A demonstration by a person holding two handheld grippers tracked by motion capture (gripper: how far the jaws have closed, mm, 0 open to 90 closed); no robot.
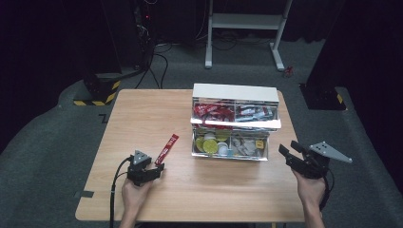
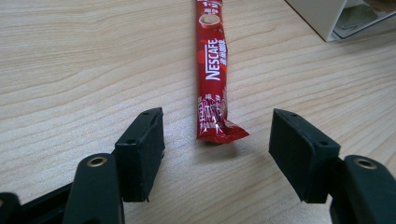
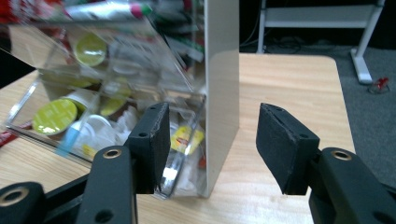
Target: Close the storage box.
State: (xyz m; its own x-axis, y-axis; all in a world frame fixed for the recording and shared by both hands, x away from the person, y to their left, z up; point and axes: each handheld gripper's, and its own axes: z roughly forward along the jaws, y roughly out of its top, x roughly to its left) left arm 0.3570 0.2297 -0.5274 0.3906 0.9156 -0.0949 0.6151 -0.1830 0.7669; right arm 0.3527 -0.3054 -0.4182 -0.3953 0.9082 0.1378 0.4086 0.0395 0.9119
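The red stick sachet (image 2: pixel 212 70) lying on the table reads "NESCAFE" in white letters along its length.

The coffee sachet (image 2: pixel 212 70) is red with white lettering. The organizer box (image 1: pixel 235 92) is white with clear fronts, holding lime-green capsules (image 1: pixel 210 145). The table (image 1: pixel 142 123) is pale woodgrain.

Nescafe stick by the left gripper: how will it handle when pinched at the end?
The Nescafe stick looks thin and lies flat, so it is probably light and will likely sag. Its glossy film may slip; the crimped end offers the open left gripper little thickness.
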